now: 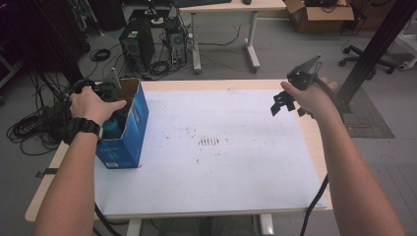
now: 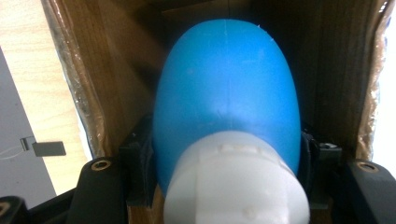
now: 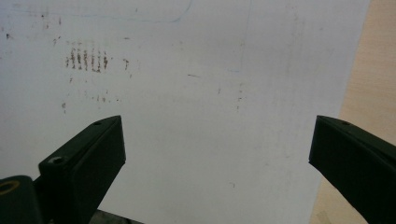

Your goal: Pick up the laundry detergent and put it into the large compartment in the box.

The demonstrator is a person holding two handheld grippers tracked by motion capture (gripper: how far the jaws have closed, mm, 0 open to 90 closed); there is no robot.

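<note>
A blue cardboard box (image 1: 130,130) stands open-topped at the left of the table. My left gripper (image 2: 226,163) reaches down into it, shut on a blue bottle (image 2: 226,88) with a white cap (image 2: 236,184). The black pads (image 2: 140,168) press the bottle's sides just above the cap, with the box's brown inner walls (image 2: 116,70) around it. A bit of the bottle (image 1: 112,129) shows under the left hand. My right gripper (image 1: 287,105) hangs open over the table's far right, nothing between its fingers (image 3: 88,158).
A white sheet (image 1: 221,167) with brown smudges (image 1: 209,141) covers the wooden table (image 1: 221,84). On the floor beyond lie cables (image 1: 29,128) and computer towers (image 1: 137,44). A black slanted post (image 1: 373,49) rises at right.
</note>
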